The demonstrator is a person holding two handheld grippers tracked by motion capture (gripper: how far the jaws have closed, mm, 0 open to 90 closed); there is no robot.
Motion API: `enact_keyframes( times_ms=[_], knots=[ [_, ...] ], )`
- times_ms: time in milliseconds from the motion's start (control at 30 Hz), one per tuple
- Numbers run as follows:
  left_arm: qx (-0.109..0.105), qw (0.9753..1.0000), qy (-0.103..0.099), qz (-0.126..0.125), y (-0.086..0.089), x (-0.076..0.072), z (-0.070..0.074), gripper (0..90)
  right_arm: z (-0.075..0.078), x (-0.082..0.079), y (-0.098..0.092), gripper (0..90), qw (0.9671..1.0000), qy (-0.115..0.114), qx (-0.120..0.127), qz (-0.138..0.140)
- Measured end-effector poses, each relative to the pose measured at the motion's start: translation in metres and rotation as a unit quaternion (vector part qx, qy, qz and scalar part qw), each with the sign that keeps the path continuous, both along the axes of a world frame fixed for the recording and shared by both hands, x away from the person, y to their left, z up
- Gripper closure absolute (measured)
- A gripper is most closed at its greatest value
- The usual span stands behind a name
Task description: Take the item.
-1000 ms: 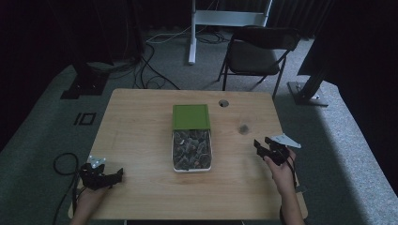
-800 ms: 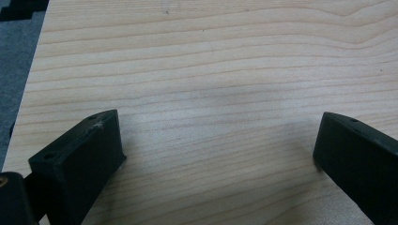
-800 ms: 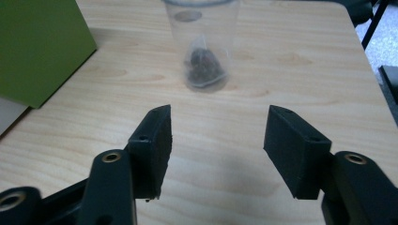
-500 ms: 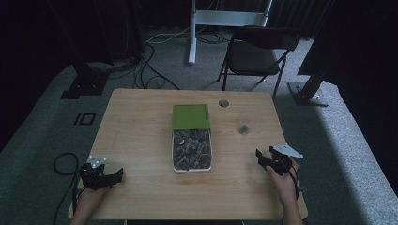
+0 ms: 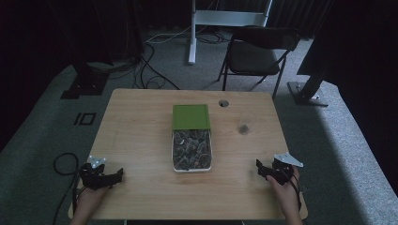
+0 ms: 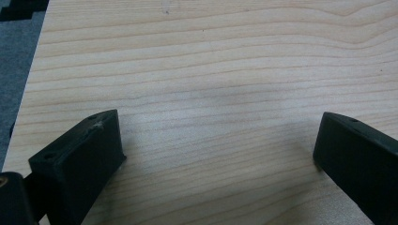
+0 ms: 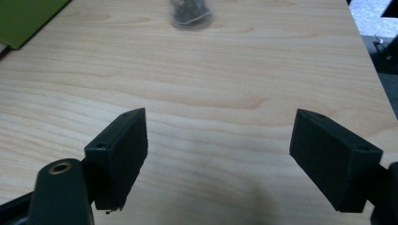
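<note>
A white container full of small dark packets sits mid-table, with its green lid lying flat just behind it. One small dark packet lies alone to the right, and it appears again far ahead as the packet in the right gripper view. My left gripper rests near the table's front left corner; its jaws stand wide apart over bare wood, left gripper. My right gripper sits near the front right corner, open and holding nothing, right gripper.
The wooden table has a round cable hole at the back right. A black folding chair and a white stand are behind the table. Cables trail on the carpet at left.
My right gripper has drawn back toward the table's front edge, away from the lone packet. The left gripper has stayed put.
</note>
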State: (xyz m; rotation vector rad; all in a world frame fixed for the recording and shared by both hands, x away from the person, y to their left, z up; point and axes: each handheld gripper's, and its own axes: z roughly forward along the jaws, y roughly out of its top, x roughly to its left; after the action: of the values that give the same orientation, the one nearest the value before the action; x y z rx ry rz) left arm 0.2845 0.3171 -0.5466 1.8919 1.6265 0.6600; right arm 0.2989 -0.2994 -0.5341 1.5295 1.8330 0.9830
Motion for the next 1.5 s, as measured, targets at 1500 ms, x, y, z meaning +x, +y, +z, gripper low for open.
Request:
enact_keyframes(
  times_ms=[1500],
  knots=[
    [0.000,1.0000,-0.001,0.003,0.000,-0.001,0.000,2.3,-0.017,-0.018,0.002,14.0,0.9951,0.066,-0.023,-0.070]
  ],
)
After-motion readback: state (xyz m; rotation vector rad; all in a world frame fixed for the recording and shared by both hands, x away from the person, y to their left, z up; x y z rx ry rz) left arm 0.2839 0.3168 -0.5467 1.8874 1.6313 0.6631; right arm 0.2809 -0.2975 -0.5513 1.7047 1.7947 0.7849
